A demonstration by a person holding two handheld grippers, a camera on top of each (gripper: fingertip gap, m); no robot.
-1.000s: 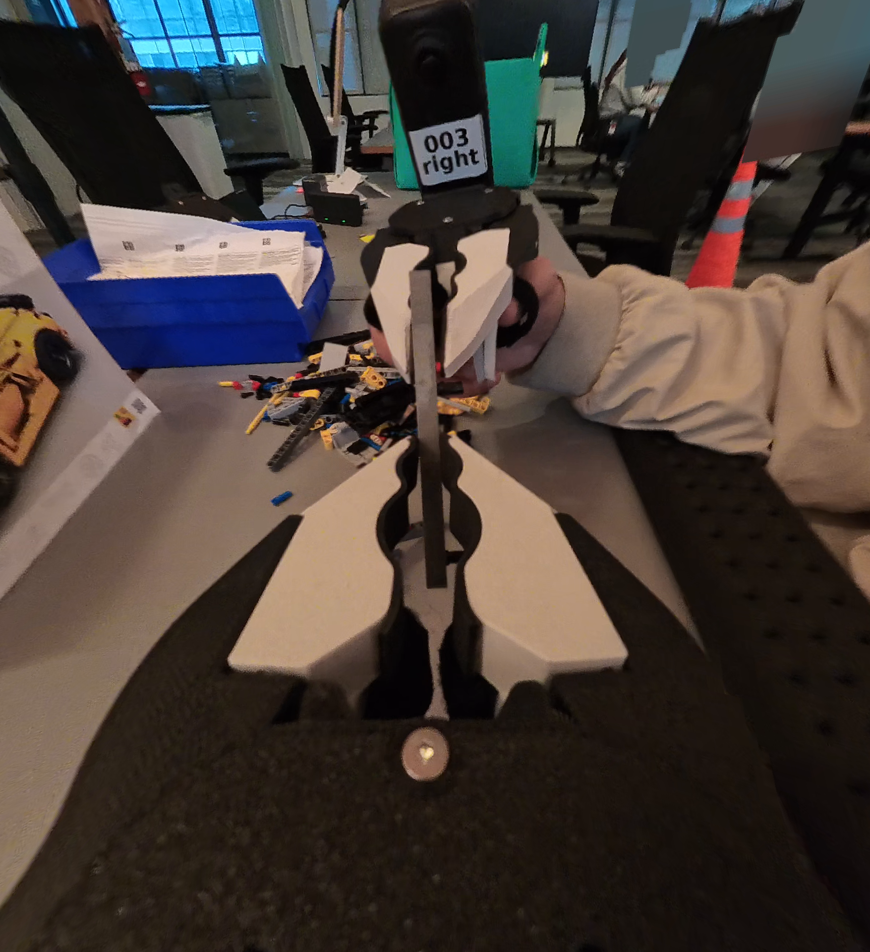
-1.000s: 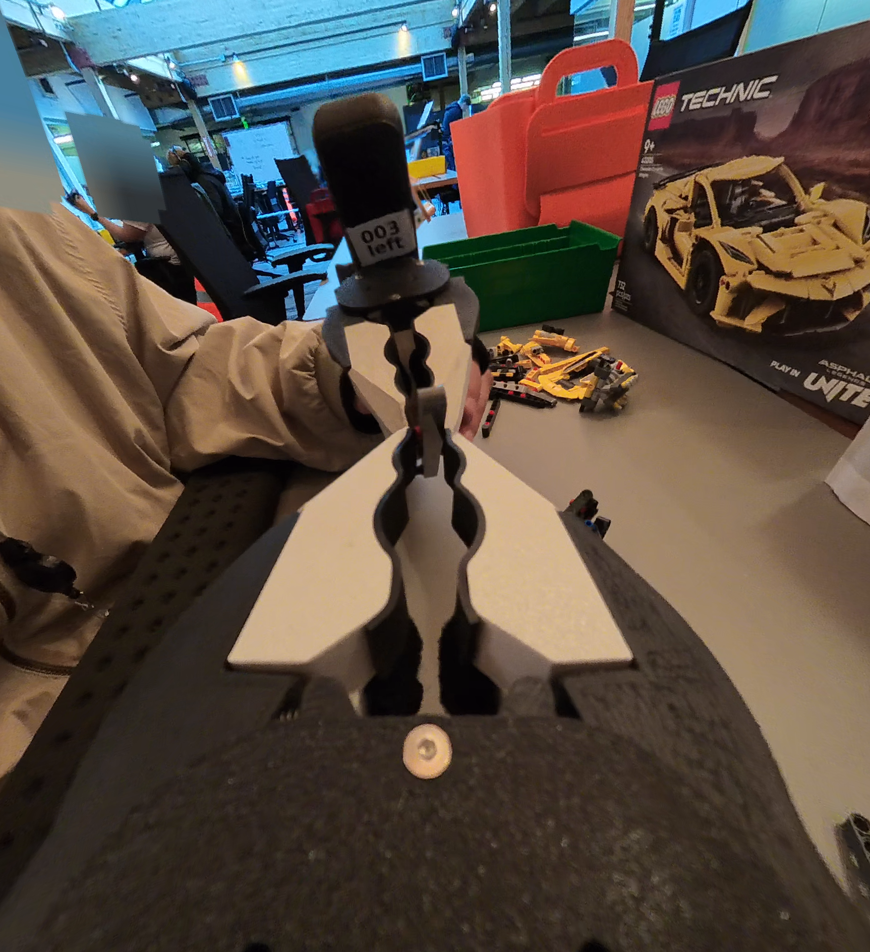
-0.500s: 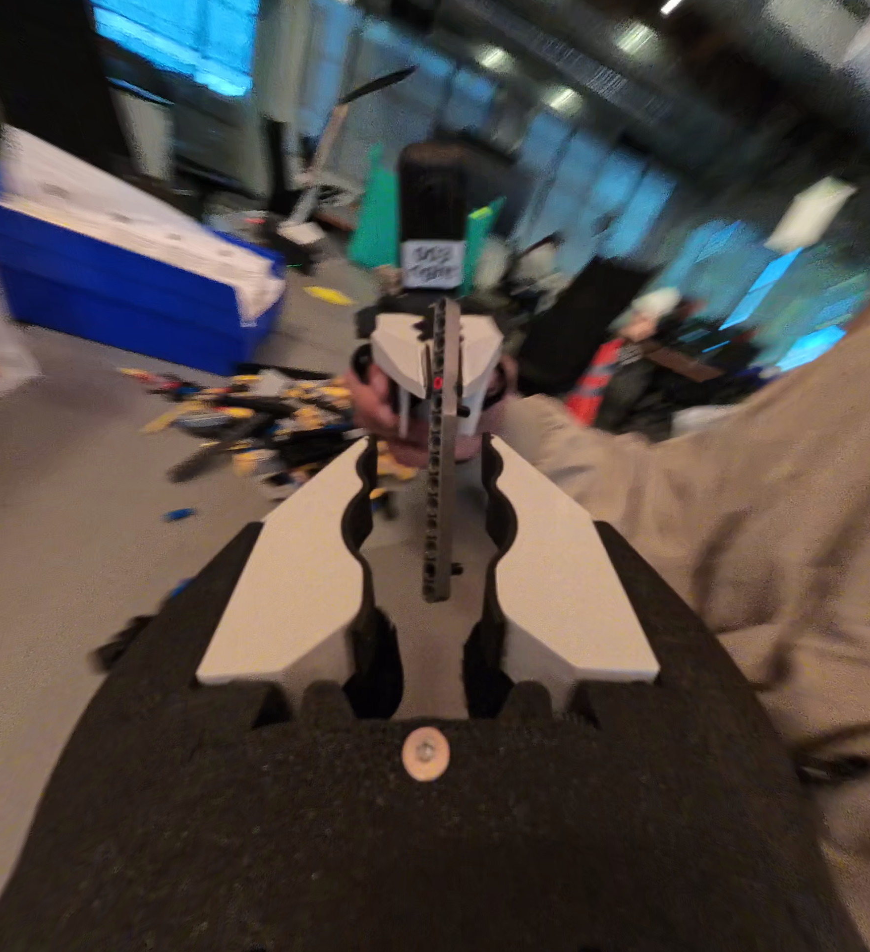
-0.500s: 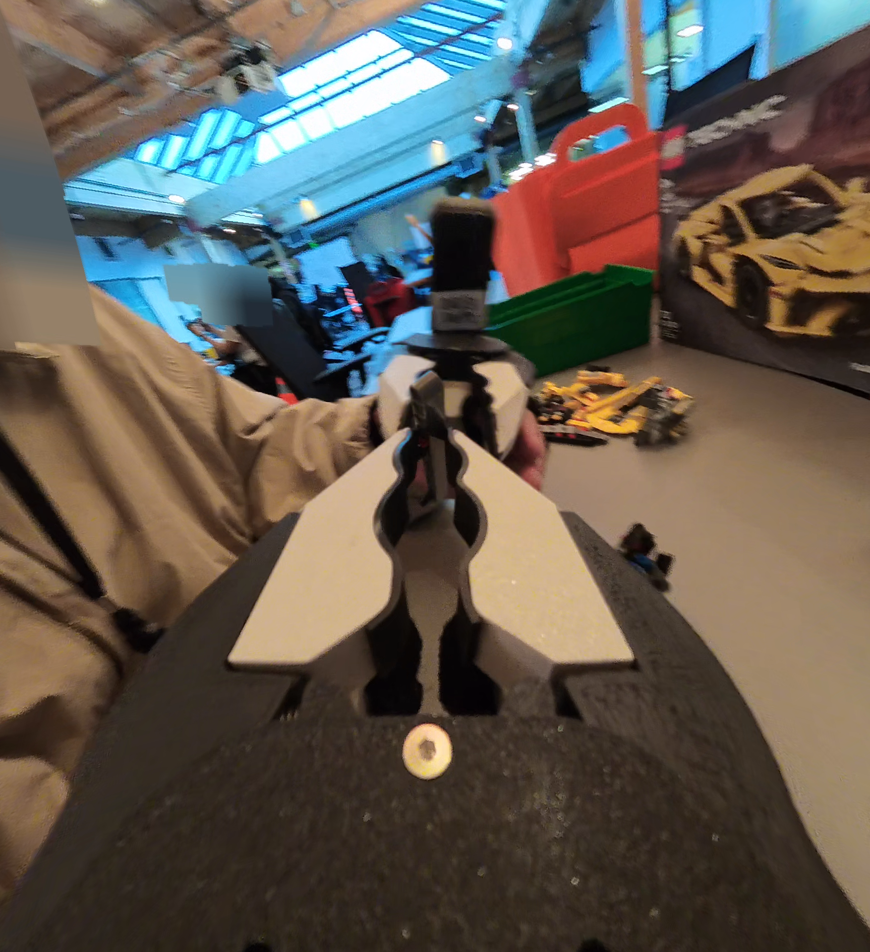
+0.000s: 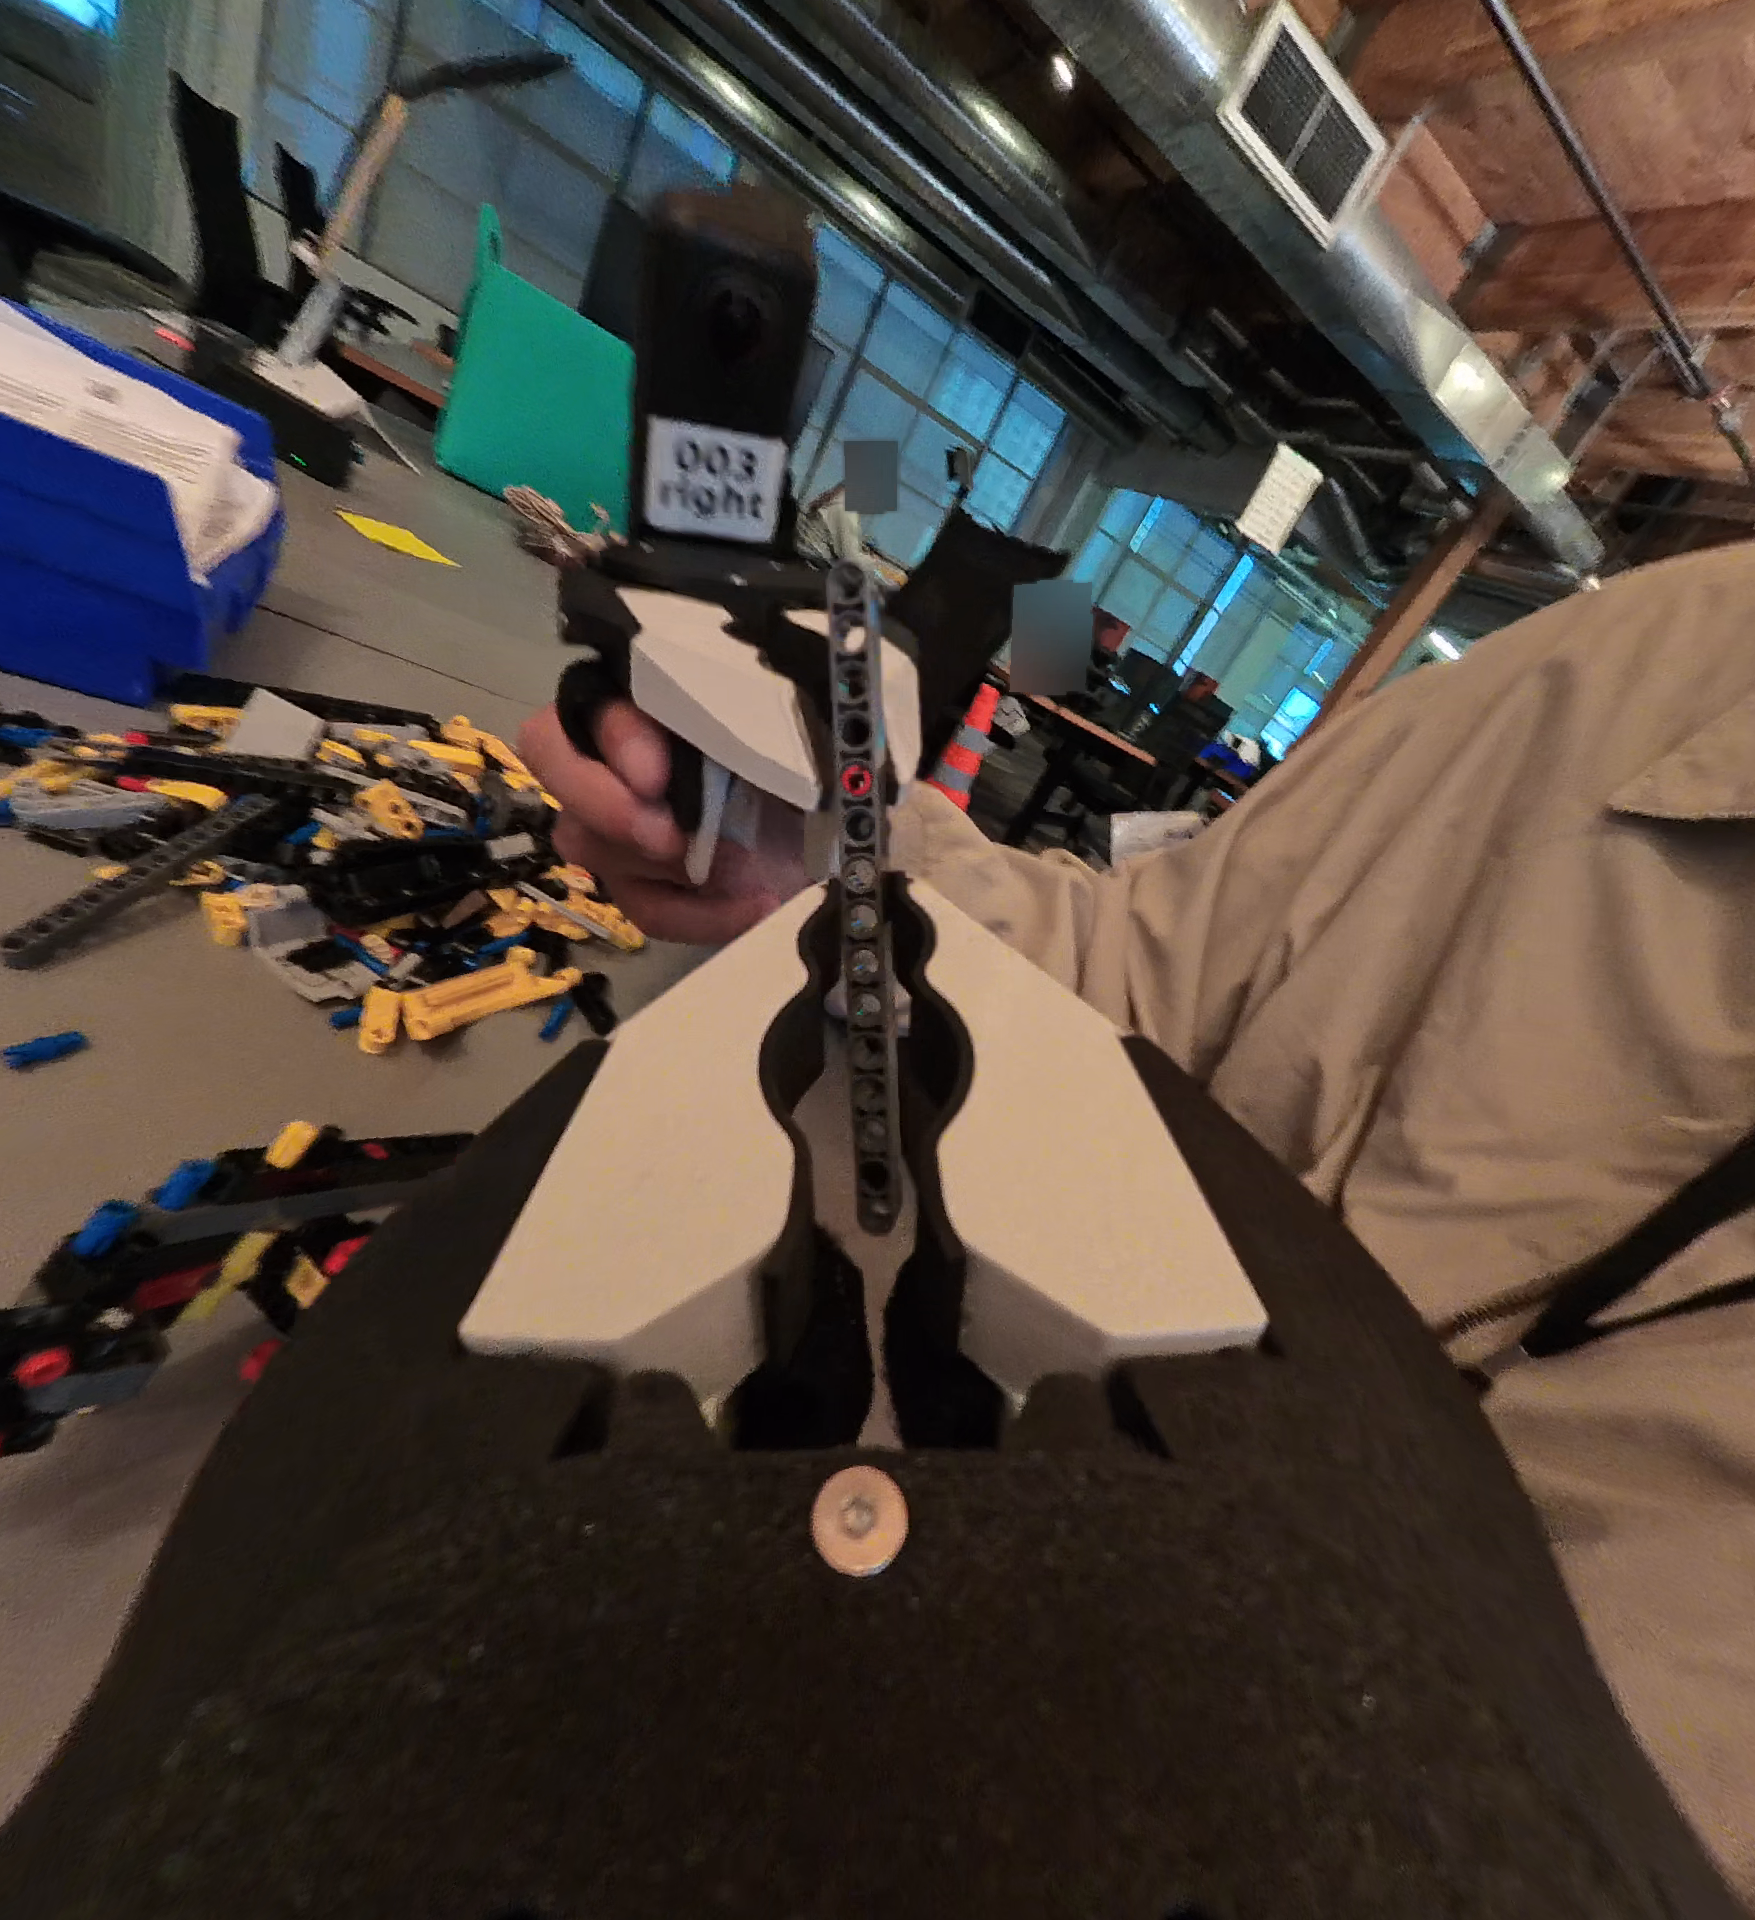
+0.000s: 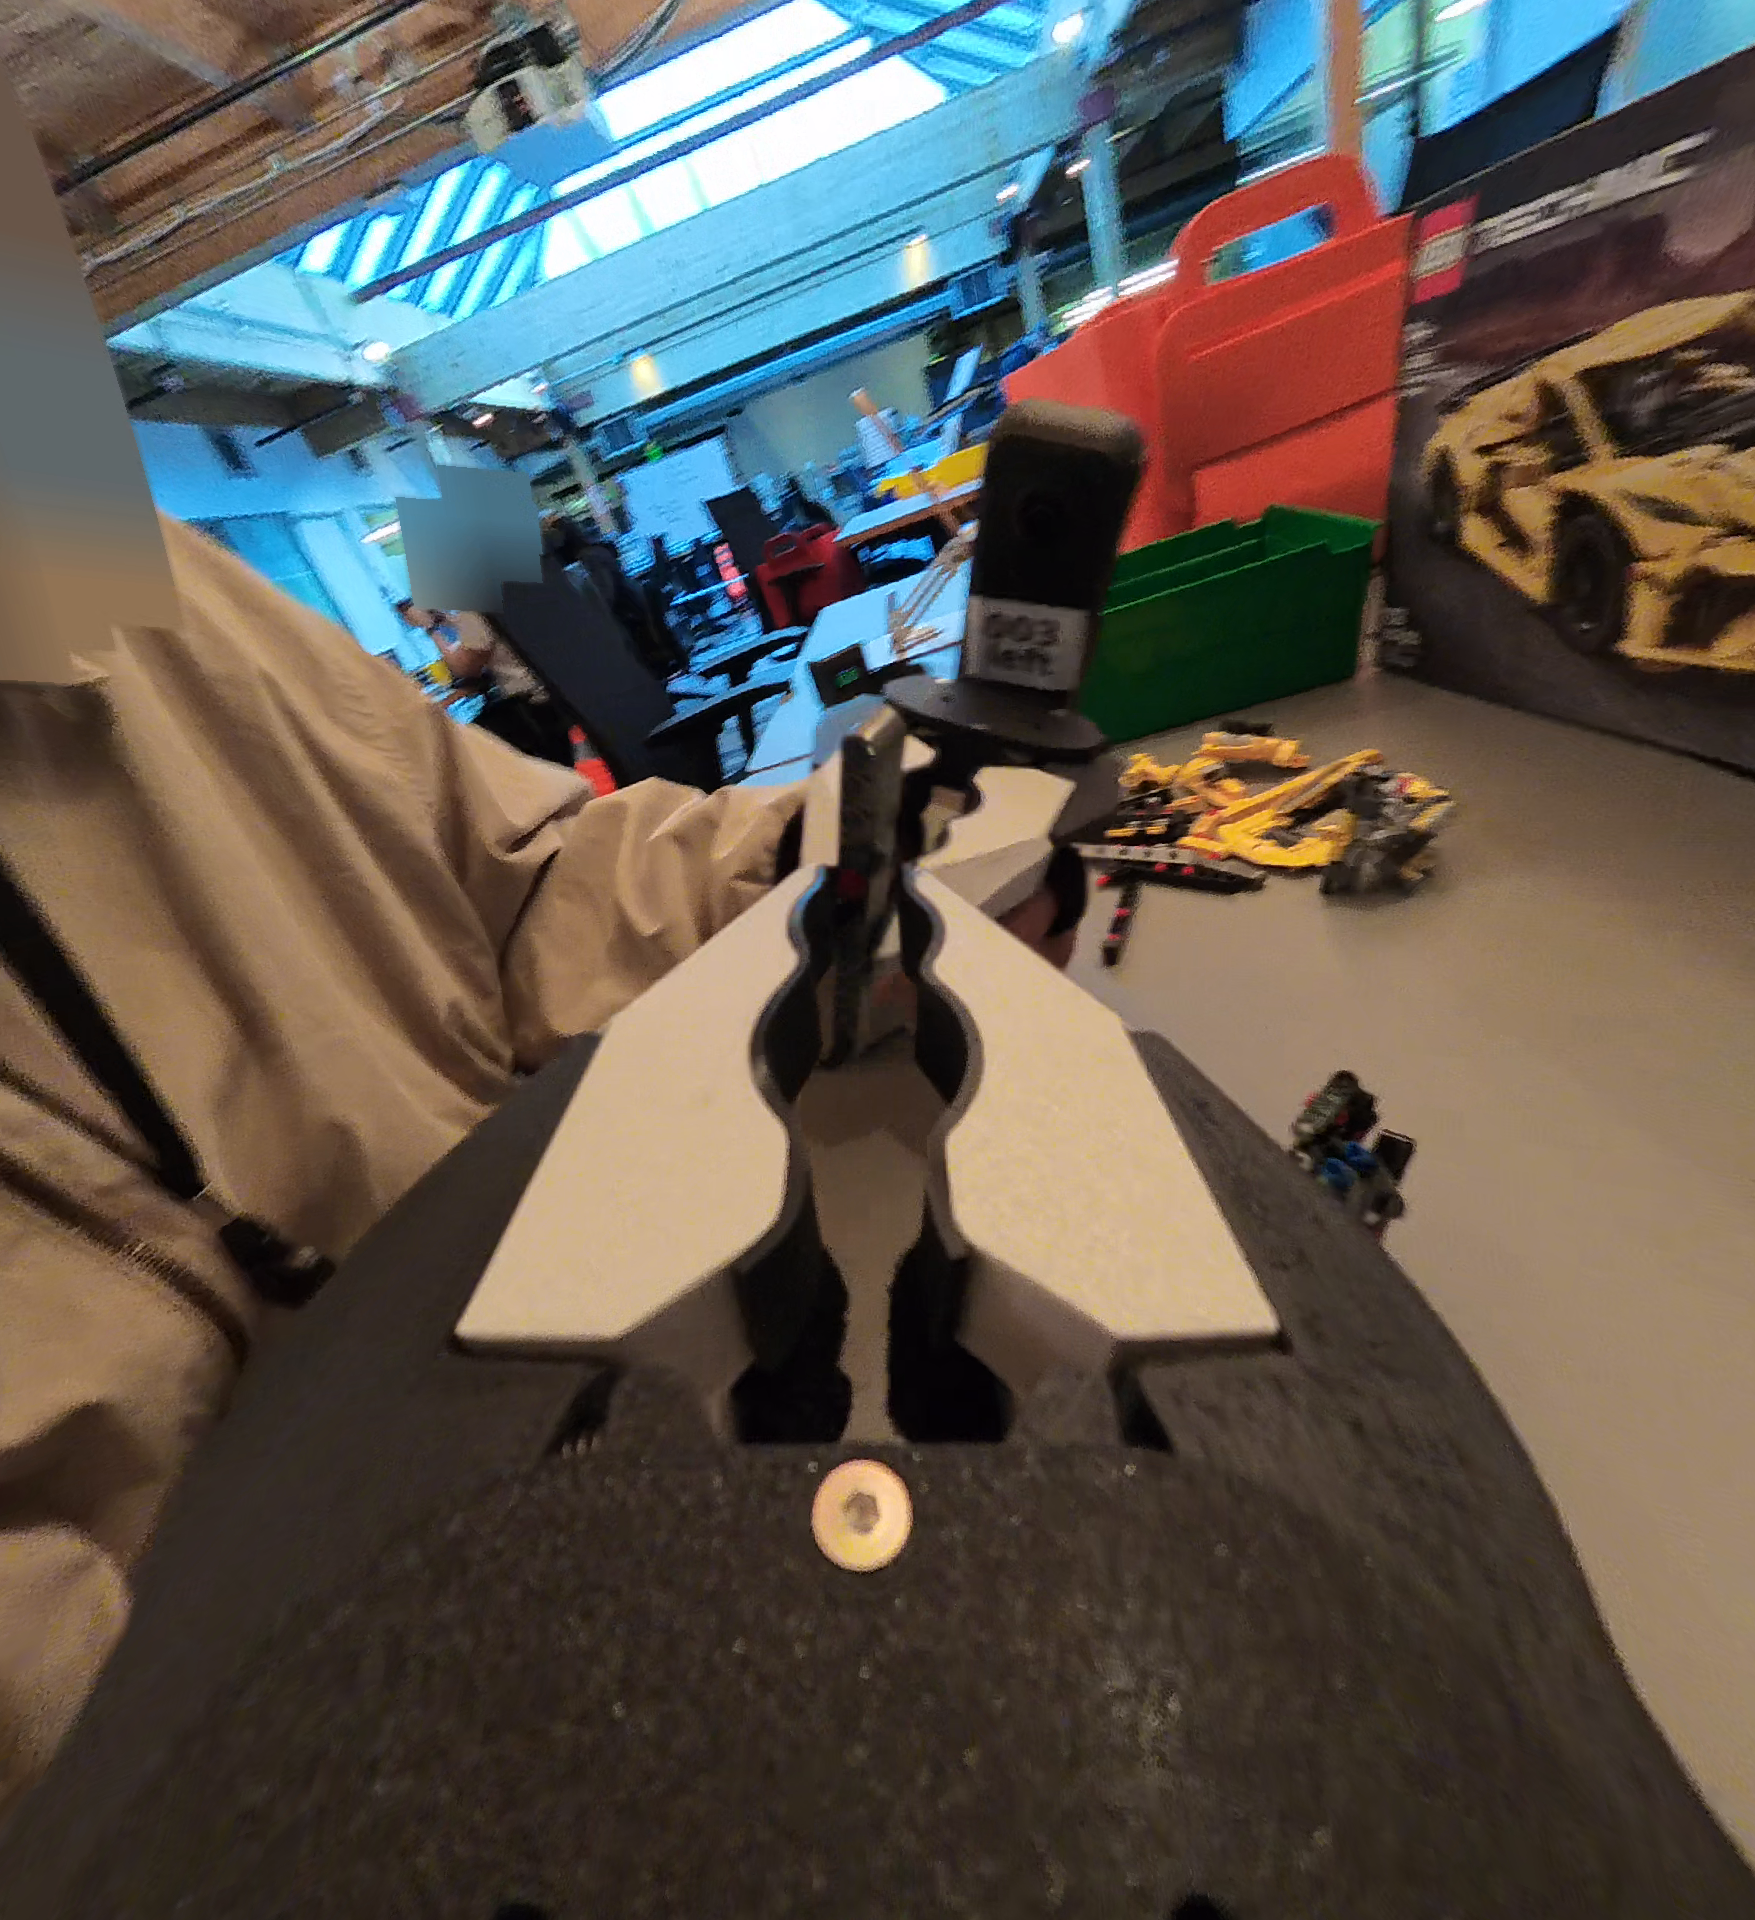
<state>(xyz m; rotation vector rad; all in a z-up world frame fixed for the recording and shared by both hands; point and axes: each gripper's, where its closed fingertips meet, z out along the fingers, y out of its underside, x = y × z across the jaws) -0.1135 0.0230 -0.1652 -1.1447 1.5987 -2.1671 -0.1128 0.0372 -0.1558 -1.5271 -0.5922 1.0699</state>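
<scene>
Left wrist view: the left gripper is closed at its tips on a long dark grey perforated beam. The beam stands roughly upright between the two white fingers. Its lower end hangs free in the wavy gap behind the tips, and its upper end rises well above them. One hole in the upper part of the beam carries a red pin.

Both tools are raised off the grey table. A loose pile of yellow, black and grey parts lies on the table to the left of the gripper. A blue bin holding printed sheets stands behind the pile. A partly built black assembly with red and blue pins lies nearer, at the lower left.

Right wrist view: the right gripper faces the left one and is also clamped at its tips on the same beam. The beam is thus held from both sides at once, in the air between the two tools.

To the right, on the table:
- a yellow parts cluster
- a green bin behind it
- an orange carrier behind the bin
- a box printed with a yellow car, upright at the far right
- a small dark part, just beside the gripper body
</scene>
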